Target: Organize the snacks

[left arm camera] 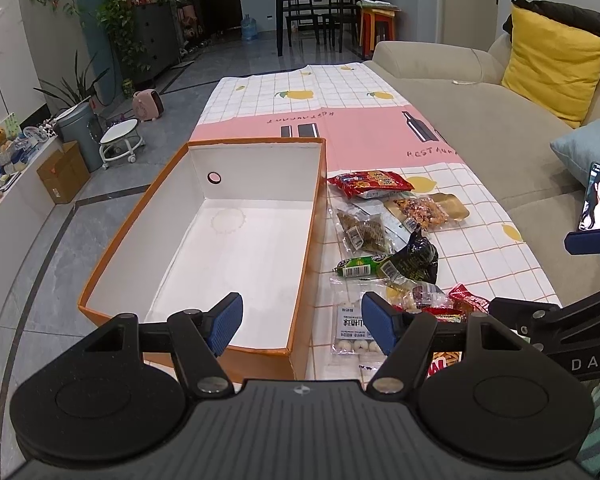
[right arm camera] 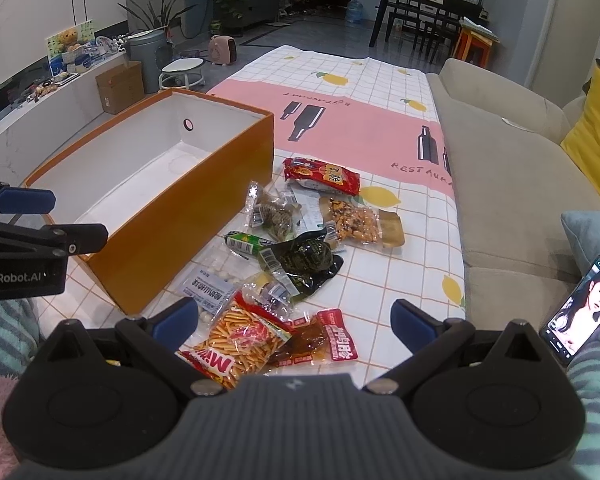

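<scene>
My left gripper (left arm camera: 302, 322) hangs with its blue pads spread wide and empty over the near end of the orange cardboard box with a white interior (left arm camera: 236, 248), which holds nothing yet. My right gripper (right arm camera: 294, 320) is likewise agape, above the crinkly bag of stick crisps (right arm camera: 236, 340) in the loose snack pile (right arm camera: 300, 240) beside the box. I'd lower onto that bag and pinch its edge lightly.

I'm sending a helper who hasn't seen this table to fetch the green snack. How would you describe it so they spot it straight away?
Find the big orange box on the lemon-print tablecloth; the snacks lie scattered along its right side. Midway down that pile, next to a black vacuum pack, lies the green snack. It is the only slim, bright green tube-shaped packet, with a white barcode label.
</scene>
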Tool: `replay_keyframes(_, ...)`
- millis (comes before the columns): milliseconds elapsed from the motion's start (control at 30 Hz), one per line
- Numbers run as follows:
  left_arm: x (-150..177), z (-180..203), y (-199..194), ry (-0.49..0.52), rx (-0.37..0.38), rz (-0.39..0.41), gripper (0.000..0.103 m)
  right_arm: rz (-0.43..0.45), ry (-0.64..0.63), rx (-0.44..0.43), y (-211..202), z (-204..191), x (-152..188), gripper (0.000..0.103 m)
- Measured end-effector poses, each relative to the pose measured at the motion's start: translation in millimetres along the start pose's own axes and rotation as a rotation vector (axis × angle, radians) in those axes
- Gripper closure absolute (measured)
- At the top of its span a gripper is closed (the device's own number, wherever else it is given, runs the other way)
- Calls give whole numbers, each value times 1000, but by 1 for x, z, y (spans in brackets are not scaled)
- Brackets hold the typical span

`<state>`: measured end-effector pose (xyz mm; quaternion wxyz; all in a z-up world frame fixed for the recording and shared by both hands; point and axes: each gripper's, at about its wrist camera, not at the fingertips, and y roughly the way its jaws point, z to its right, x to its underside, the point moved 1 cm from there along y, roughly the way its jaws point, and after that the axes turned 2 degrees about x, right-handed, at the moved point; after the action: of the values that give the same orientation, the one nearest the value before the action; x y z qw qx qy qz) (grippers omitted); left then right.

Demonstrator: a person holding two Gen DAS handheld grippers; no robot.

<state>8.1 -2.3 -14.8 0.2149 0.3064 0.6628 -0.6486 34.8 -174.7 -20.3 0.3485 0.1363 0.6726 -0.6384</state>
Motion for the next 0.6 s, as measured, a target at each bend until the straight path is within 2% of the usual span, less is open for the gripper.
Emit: replay_keyframes(600, -1, 1, 1, -2, 5, -4, 24, -1, 10, 8, -1, 1, -1, 4)
